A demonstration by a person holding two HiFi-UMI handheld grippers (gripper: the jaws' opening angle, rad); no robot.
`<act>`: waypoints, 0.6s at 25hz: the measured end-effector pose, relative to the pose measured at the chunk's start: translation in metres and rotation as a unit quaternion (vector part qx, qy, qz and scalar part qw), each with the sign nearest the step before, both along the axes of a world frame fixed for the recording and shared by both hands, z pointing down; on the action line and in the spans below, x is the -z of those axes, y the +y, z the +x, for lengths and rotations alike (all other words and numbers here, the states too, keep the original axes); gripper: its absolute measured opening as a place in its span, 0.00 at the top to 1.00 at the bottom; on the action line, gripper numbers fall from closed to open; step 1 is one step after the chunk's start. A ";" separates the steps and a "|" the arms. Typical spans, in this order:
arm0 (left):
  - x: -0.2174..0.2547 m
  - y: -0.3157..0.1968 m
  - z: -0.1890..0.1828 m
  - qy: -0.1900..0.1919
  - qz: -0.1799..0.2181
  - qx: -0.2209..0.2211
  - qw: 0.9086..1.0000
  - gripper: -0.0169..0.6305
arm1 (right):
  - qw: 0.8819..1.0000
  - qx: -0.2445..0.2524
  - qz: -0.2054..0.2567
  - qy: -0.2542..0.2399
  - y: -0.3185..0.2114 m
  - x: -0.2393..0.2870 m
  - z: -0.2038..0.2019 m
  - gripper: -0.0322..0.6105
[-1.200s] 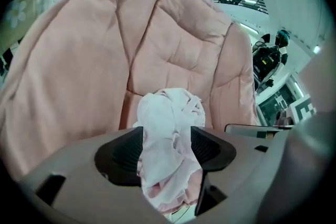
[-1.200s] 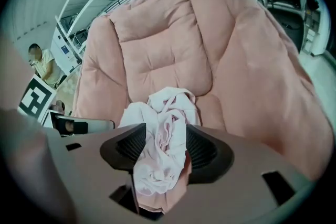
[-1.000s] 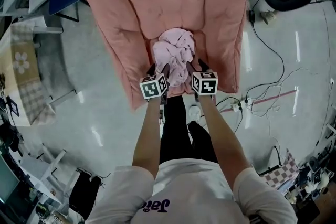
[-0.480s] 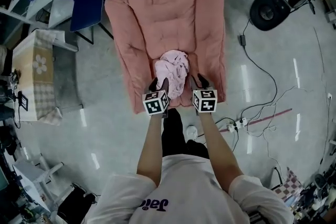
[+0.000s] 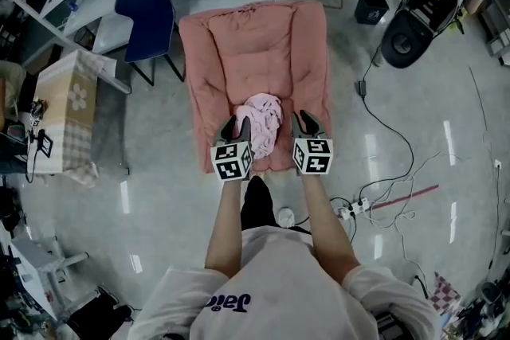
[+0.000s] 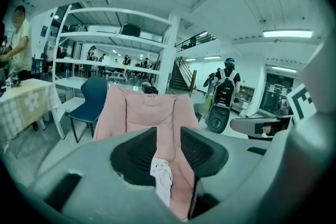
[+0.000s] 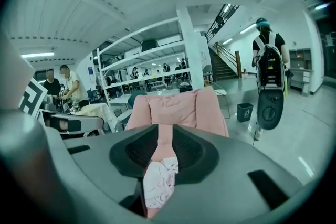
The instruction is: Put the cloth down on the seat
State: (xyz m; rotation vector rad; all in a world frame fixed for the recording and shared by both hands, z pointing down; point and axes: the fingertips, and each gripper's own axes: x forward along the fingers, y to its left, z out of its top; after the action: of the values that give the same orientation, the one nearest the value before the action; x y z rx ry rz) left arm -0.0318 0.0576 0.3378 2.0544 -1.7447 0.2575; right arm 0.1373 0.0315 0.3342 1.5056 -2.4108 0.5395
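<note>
My left claw (image 5: 237,124) and right claw (image 5: 307,122) hang empty over the front of the chair (image 5: 255,44), their jaws partway apart and just now closing on nothing. The cloth (image 5: 261,117) lies on the seat (image 5: 277,159), a pale pink, crumpled, soft heap. I judge the putting-down done; the next move only calls for drawing clear.

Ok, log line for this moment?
cloth: on seat | left gripper: empty, jaws just closing | right gripper: empty, jaws just closing
</note>
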 end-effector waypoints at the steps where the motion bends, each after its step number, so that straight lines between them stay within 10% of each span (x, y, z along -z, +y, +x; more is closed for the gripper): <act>1: 0.012 0.002 0.000 -0.005 0.012 0.000 1.000 0.74 | 1.000 0.003 0.011 0.000 0.003 0.012 -0.001 0.81; 15: 0.140 0.038 0.026 -0.034 0.138 -0.004 0.990 0.89 | 0.986 0.044 0.161 -0.019 0.039 0.152 0.001 0.89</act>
State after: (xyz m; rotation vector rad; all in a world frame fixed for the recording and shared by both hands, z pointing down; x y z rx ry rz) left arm -0.0059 0.0959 0.1980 2.2688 -1.9054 0.0923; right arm 0.1384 0.0704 0.1819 1.5074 -2.6795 0.1639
